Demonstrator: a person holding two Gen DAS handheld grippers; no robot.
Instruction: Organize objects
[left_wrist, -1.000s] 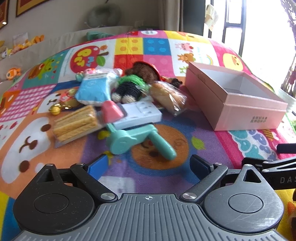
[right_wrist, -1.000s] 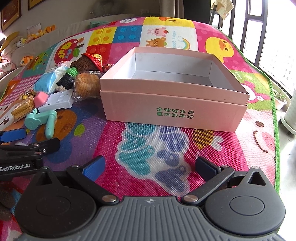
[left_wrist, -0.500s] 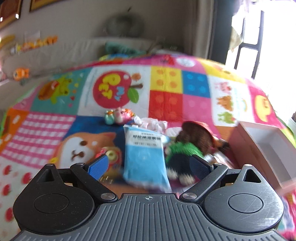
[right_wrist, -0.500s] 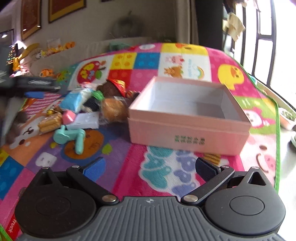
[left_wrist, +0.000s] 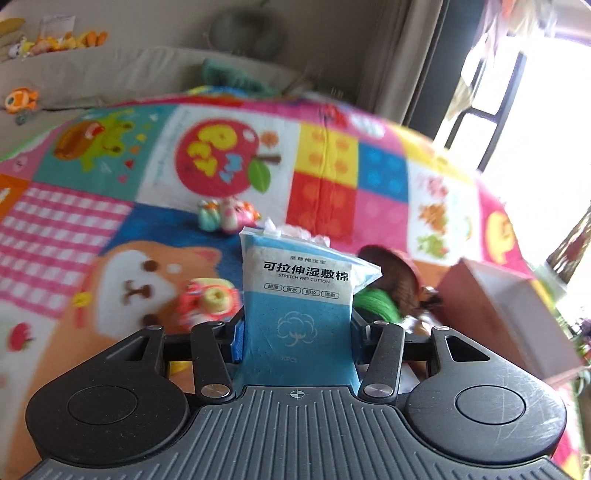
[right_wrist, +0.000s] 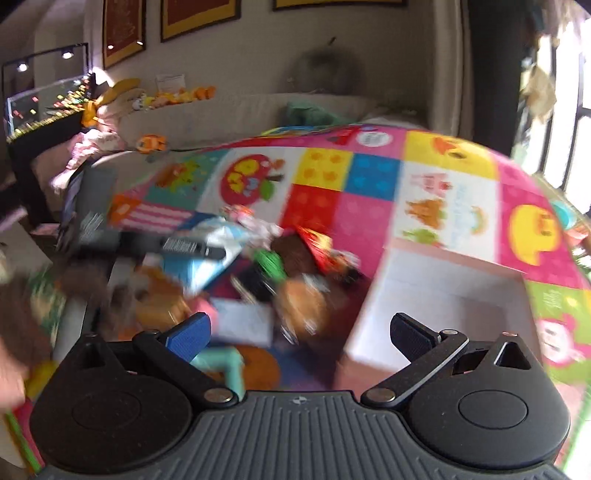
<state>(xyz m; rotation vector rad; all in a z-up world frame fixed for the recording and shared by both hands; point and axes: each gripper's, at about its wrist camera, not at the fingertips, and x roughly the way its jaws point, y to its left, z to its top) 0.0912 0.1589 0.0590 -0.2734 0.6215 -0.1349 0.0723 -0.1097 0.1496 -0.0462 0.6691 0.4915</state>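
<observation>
bright window (left_wrist: 532, 122) right; framed pictures (right_wrist: 199, 18) on beige wall (right_wrist: 258, 55).

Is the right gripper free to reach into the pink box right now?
Probably yes: the right gripper is open and empty, and the pink box sits open-topped just ahead, nothing covering it.

Left wrist cam: low, close over the play mat (left_wrist: 110, 229), angled down toward the far wall. Right wrist cam: higher, further back, same heading. Both catch the toy pile (right_wrist: 258, 273) and pink box (right_wrist: 443, 295).
</observation>
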